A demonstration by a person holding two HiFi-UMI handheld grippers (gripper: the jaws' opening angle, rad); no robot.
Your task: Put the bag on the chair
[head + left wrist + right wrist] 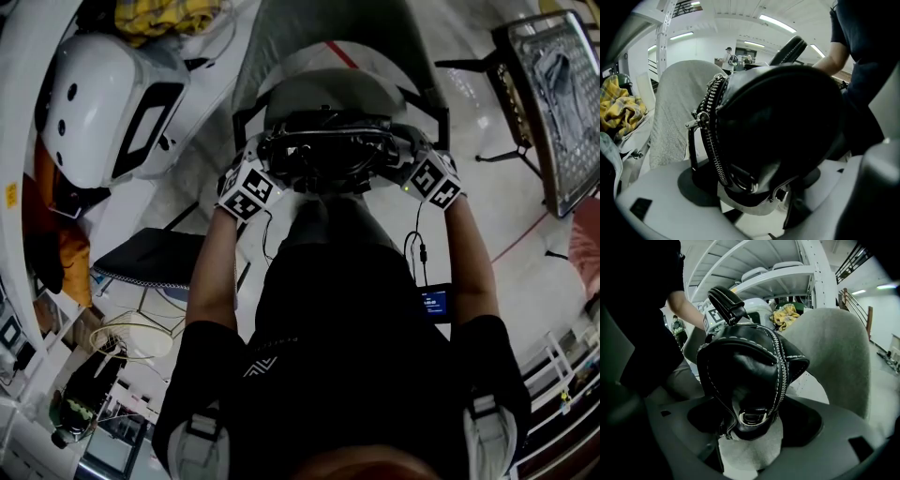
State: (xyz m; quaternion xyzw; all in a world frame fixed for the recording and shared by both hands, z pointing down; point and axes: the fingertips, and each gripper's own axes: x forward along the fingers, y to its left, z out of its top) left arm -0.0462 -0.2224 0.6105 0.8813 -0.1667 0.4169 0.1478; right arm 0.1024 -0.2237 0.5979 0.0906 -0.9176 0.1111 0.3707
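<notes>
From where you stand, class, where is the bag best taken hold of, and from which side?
Probably the handle, from above: it stands clear over the bag, narrow enough for jaws to close across. The bulging leather ends look too wide for a sure pinch.

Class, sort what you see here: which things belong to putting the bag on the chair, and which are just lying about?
In the job: bag, chair, left gripper, right gripper.
Lying about: yellow cloth, white machine, black stool, wire rack.
</notes>
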